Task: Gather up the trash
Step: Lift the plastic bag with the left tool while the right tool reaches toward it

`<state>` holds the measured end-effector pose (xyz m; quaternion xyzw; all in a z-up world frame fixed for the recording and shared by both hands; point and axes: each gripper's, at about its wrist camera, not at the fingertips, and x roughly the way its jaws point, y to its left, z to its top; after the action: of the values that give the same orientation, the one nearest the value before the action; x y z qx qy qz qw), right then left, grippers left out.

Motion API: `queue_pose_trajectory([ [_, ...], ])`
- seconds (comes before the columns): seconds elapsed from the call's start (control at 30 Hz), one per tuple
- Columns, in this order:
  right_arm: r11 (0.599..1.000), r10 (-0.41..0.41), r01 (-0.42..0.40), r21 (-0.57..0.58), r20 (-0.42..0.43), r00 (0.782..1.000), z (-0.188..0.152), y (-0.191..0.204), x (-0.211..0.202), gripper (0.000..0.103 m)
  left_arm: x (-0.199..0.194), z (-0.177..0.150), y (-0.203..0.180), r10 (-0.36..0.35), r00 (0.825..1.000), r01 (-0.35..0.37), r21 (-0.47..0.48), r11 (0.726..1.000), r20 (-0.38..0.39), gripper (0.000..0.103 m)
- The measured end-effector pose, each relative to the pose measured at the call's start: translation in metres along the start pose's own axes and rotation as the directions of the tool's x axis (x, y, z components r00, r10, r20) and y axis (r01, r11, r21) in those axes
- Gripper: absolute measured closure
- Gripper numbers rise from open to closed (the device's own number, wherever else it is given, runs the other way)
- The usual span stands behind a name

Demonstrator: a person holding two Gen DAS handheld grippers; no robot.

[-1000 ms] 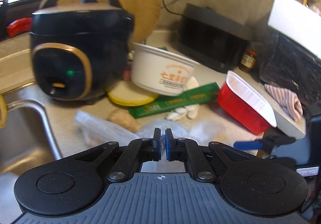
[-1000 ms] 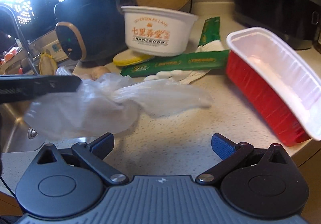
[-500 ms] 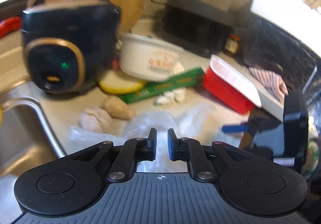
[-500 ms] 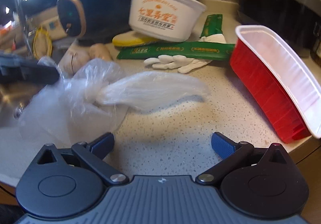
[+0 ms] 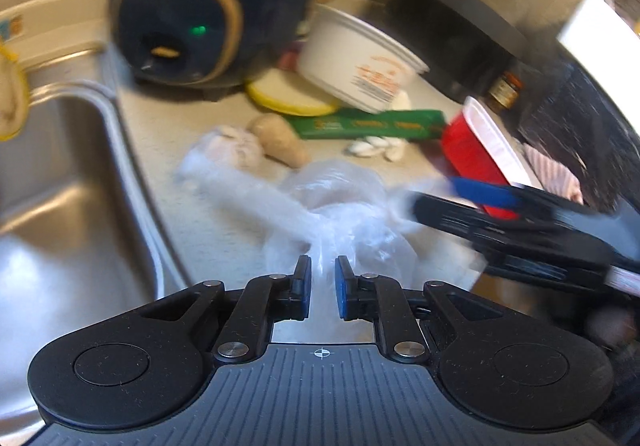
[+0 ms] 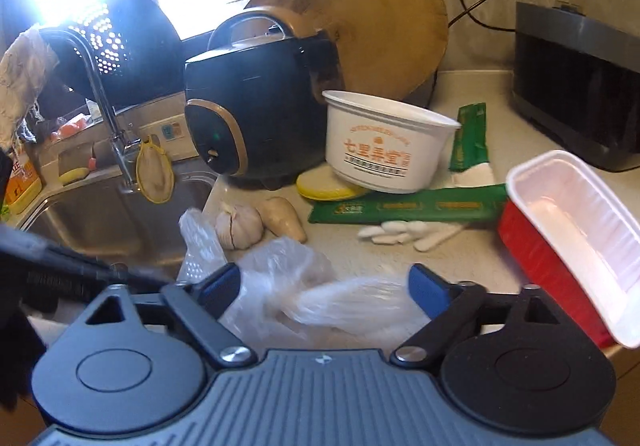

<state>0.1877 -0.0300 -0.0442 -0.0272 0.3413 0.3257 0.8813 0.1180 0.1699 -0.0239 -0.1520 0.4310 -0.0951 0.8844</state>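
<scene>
The bag (image 5: pixel 340 214) is being passed between the two tools at the counter (image 6: pixel 472 258) edge, beside the sink (image 5: pixel 72 182). A second ago the left gripper (image 5: pixel 319 288) was being held pressed together on the clear plastic; now its pads are being parted, with a narrow gap showing between them and a twist of the film running up through that gap, so whether the film is being touched by either pad cannot be told. Over the same second the right gripper (image 6: pixel 324 288) is being brought in from well back: its fingers are being kept spread wide, and the crumpled bulk of the bag (image 6: pixel 304 298) is now lying between them, not yet being squeezed. In the left view the right tool is being seen as a dark blurred shape pushed in against the far side of the plastic. It is being judged that a handover is under way, with the left grip being loosened while the right one is being set up to take the plastic. The cup (image 6: pixel 384 142), the red tray (image 6: pixel 560 242), the green wrappers (image 6: pixel 408 204) and the white spoon (image 6: pixel 404 236) are being left on the counter, well apart from both tools, so most of the collecting is being judged as not yet done. The garlic (image 6: pixel 239 226) just beyond the bag is probably not being counted as trash.
</scene>
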Motion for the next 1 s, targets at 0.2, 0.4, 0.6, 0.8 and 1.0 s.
queue_pose_trajectory([
  [0.2,1.0,0.016,-0.015,0.009,-0.109,0.994,-0.009,0.003,0.044,0.071,0.005,-0.007,-0.028,0.002,1.0,-0.004,0.184,0.983,0.013,0.088],
  [0.4,0.995,0.065,-0.055,0.079,-0.131,0.989,-0.009,-0.011,0.046,0.071,0.03,-0.017,-0.045,0.177,0.983,-0.183,0.298,0.937,0.049,0.081],
  [0.6,0.99,0.089,-0.072,0.124,-0.135,0.987,-0.013,-0.019,0.043,0.071,0.039,-0.015,-0.042,0.245,0.968,-0.25,0.33,0.91,0.057,0.081],
  [0.8,0.985,0.106,-0.084,0.152,-0.138,0.985,-0.015,-0.021,0.041,0.071,0.041,-0.012,-0.042,0.313,0.944,-0.327,0.361,0.873,0.099,0.081],
  [1.0,0.981,0.115,-0.091,0.171,-0.135,0.984,-0.016,-0.02,0.042,0.071,0.055,-0.01,-0.035,0.127,0.991,-0.106,0.325,0.94,-0.042,0.08],
])
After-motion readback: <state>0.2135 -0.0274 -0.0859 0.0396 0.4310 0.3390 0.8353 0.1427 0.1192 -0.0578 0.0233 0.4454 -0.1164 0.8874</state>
